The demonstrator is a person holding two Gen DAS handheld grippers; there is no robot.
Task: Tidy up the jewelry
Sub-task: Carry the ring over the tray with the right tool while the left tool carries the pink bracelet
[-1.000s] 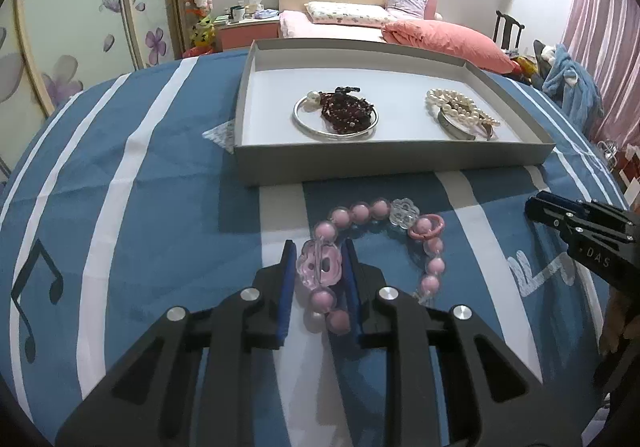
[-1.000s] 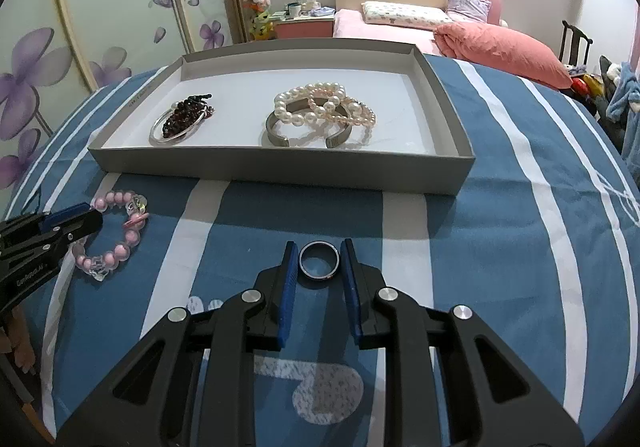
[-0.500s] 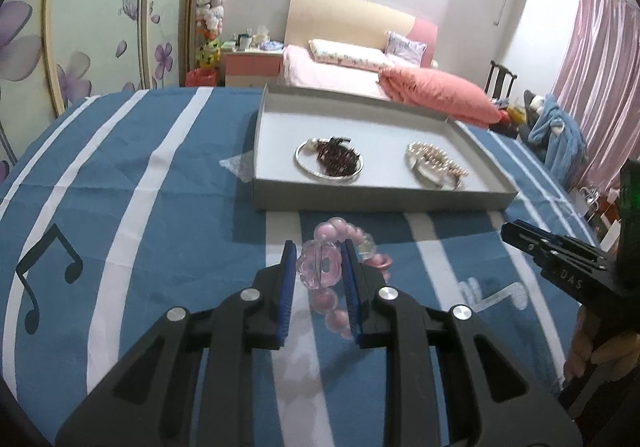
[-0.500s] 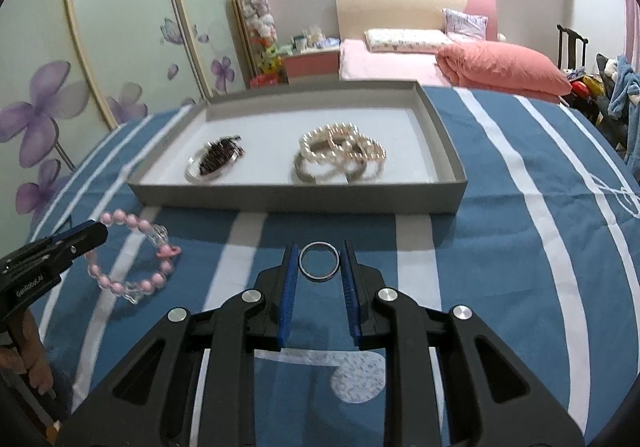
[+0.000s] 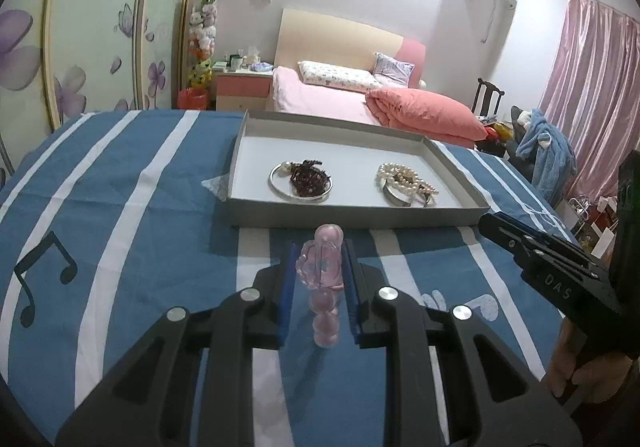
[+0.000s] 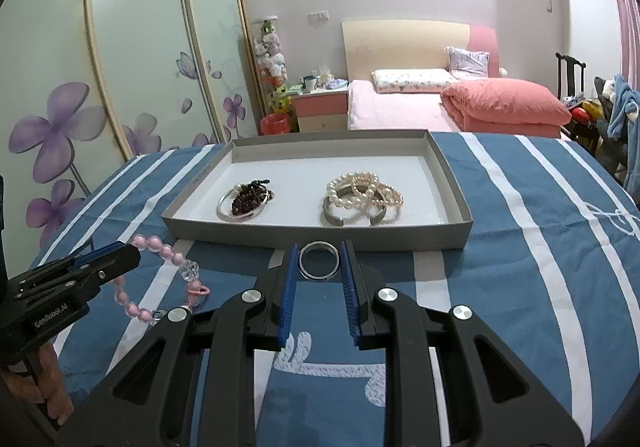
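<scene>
My left tongs (image 5: pixel 319 265) are closed on the pink bead bracelet (image 5: pixel 321 275), the blue pads pressing the clear flower-shaped bead from both sides; the rest of the strand hangs down in a loop, and from my right wrist view that loop (image 6: pixel 160 279) dangles off the left tongs (image 6: pixel 108 259) above the blue striped cloth (image 6: pixel 520 247), clear of it as far as I can tell. My right tongs (image 6: pixel 319 261) are narrowed onto a silver ring (image 6: pixel 319 261), which stands upright between the pads with both sides touching them. In the left view the right tongs (image 5: pixel 492 223) show only from the side, so their grip cannot be read there. The grey tray (image 6: pixel 320 238) sits toward the far edge of the cloth, its near wall just beyond both sets of fingertips. Inside, near the tray's left end, a dark red bead bracelet (image 6: pixel 250 199) lies on a silver bangle (image 6: pixel 240 213). Toward the right end, pearl bracelets (image 6: pixel 360 189) are heaped over a silver cuff (image 6: pixel 334 217). The floor between the two groups is white. Beyond the cloth's far edge stand a pink bed (image 6: pixel 400 107) and wardrobe doors (image 6: pixel 120 67) painted with purple flowers.
</scene>
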